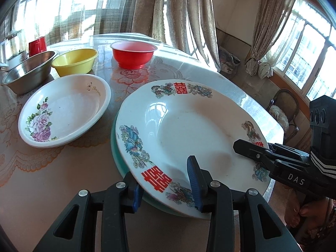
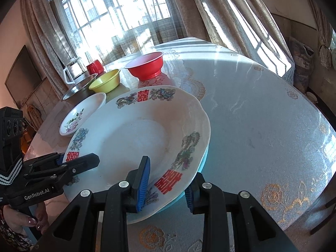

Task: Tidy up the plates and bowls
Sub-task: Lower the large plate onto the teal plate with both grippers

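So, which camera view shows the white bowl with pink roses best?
The left wrist view: the rose bowl appears large and whole, with its flowers and inside clearly visible. In the right wrist view it looks smaller and more edge-on, and the big plate hides part of it.

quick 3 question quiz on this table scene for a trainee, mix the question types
1. True or false: the dragon-and-phoenix plate sits directly on the tablecloth.
2. Multiple choice: which bowl stands between the steel bowl and the red bowl? A) yellow bowl B) blue bowl C) glass bowl
3. Fill in: the left tongs and right tongs each straddle the plate's ____.

Key:
1. False; it lies on a teal plate.
2. A, the yellow bowl.
3. Rim, one finger above and one outside the edge; neither has visibly closed on it.
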`<state>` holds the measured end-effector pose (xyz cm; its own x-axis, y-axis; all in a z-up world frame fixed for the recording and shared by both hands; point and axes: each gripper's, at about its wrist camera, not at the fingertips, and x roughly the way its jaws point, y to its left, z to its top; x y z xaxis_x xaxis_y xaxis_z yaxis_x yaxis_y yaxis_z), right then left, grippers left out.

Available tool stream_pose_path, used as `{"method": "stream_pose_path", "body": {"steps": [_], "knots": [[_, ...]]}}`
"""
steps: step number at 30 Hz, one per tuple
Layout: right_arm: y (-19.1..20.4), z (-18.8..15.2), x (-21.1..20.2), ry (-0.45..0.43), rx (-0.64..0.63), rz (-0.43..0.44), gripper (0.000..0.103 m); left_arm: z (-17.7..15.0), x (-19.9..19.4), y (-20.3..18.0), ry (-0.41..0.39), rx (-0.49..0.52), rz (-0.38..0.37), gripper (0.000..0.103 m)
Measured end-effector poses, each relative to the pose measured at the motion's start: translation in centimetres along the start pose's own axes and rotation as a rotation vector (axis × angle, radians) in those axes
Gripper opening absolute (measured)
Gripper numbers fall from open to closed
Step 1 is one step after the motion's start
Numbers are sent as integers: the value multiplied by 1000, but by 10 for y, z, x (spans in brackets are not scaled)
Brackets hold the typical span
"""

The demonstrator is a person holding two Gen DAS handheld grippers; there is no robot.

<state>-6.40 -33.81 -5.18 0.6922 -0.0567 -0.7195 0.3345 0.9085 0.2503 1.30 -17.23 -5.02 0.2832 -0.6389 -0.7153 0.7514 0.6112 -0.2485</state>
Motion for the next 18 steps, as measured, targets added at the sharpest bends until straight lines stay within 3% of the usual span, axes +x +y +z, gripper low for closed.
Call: {"method": "stream_pose_path", "body": {"steps": [18], "knots": [[3,4,-5,3,-33,-53,33,-4,-12,1,-2,-1,-10,41]]}}
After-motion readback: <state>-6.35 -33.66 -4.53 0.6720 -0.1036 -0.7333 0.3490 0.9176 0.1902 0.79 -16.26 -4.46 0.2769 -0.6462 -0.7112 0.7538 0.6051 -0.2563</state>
